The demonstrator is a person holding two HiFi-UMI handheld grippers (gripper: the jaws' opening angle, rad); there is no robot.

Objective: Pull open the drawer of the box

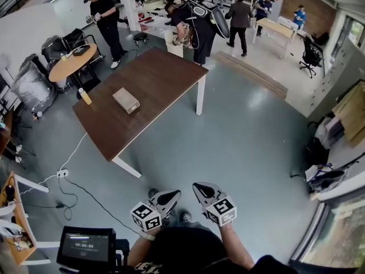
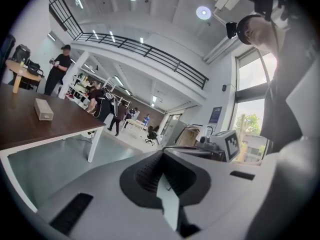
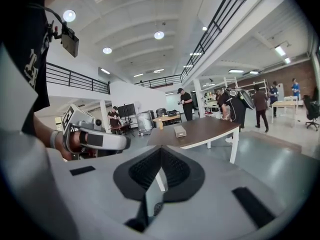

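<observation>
A small tan box (image 1: 126,100) lies on the dark brown table (image 1: 159,73), well ahead of me across the grey floor. I hold both grippers close to my body, far from the box. In the head view my left gripper (image 1: 173,194) and right gripper (image 1: 197,186) point forward side by side. The left gripper view shows its jaws (image 2: 162,154) closed together with nothing between them, and the box (image 2: 43,109) far off at the left. The right gripper (image 3: 160,154) is shut and empty too, with the box (image 3: 180,131) on the table (image 3: 210,128) straight ahead.
A yellow bottle (image 1: 85,96) stands near the table's left edge. A round wooden table (image 1: 71,61) with chairs is at the back left. Several people stand beyond the table. A power strip (image 1: 62,173) and cable lie on the floor at my left, next to a screen (image 1: 85,247).
</observation>
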